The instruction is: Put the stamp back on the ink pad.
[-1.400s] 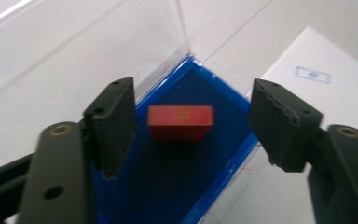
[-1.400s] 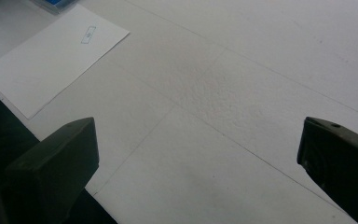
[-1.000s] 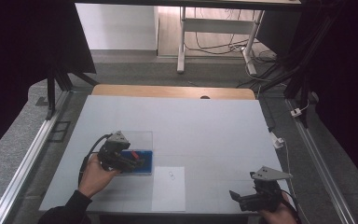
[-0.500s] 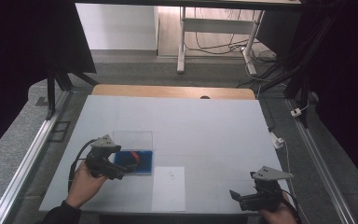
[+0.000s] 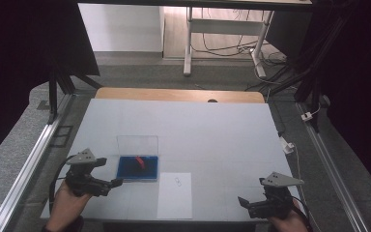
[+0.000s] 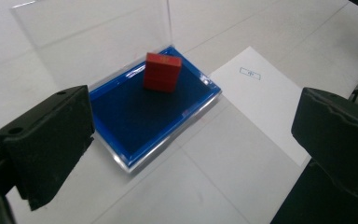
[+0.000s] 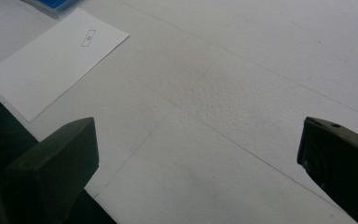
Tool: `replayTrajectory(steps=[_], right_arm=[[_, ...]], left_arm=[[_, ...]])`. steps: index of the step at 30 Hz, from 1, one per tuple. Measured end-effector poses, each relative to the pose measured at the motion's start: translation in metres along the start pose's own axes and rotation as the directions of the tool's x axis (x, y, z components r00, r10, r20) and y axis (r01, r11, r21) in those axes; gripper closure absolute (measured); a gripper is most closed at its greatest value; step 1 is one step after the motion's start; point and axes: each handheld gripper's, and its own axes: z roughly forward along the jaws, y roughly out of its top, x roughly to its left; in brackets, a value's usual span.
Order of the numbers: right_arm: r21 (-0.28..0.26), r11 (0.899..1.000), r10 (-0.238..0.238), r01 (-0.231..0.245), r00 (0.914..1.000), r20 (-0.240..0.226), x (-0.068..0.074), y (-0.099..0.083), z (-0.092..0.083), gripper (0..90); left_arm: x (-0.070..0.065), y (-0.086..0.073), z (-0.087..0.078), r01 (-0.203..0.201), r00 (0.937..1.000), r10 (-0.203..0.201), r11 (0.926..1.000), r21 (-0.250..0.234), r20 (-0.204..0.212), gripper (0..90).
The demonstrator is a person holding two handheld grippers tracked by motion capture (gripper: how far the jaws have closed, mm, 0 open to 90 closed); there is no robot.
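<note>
A shallow case with a blue lining [image 5: 125,169] lies open on the white table, its clear lid [image 5: 137,144] standing upright behind it. A small red block [image 5: 140,162] stands on the lining, seen close in the left gripper view as the red block [image 6: 162,71] on the blue lining [image 6: 140,116]. My left gripper [image 5: 108,172] sits just left of the case and points at it. Its jaws have just been opening and stand wide, and the left gripper [image 6: 193,121] has nothing between its pads. My right gripper [image 5: 245,203] rests open near the front right edge, and the right gripper [image 7: 198,149] holds nothing.
A white sheet of paper [image 5: 175,194] with a small printed mark lies right of the case, by the front edge; the paper [image 7: 51,60] shows at the upper left of the right gripper view. A wooden strip [image 5: 178,94] borders the table's far edge. Metal rails run along both sides.
My left gripper has drawn back leftward from over the case, leaving the red block standing on the blue lining. The right gripper has stayed put.
</note>
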Motion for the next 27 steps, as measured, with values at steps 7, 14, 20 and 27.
replayTrajectory(steps=[7, 14, 20, 27], right_arm=[[-0.001, 1.000, 0.003, -0.003, 1.0000, 0.000, 0.000, 0.000, 0.000, 0.0], [-0.001, 1.000, 0.009, -0.009, 0.9999, 0.004, -0.001, 0.000, 0.000, 0.0], [0.001, 1.000, 0.008, -0.008, 1.0000, 0.003, -0.001, 0.000, 0.000, 0.0], [0.003, 1.000, 0.006, -0.006, 1.0000, 0.007, 0.001, 0.000, 0.001, 0.0]], left_arm=[[0.004, -0.019, -0.019, 0.032, 0.9990, -0.032, 0.9993, -0.020, -0.032, 0.0], [0.007, -0.038, -0.034, 0.061, 0.9951, -0.062, 0.9980, -0.018, -0.076, 0.0], [0.008, -0.050, -0.041, 0.075, 0.9892, -0.073, 0.9972, 0.005, -0.127, 0.0], [0.005, -0.056, -0.040, 0.072, 0.9828, -0.059, 0.9951, 0.067, -0.175, 0.0]])
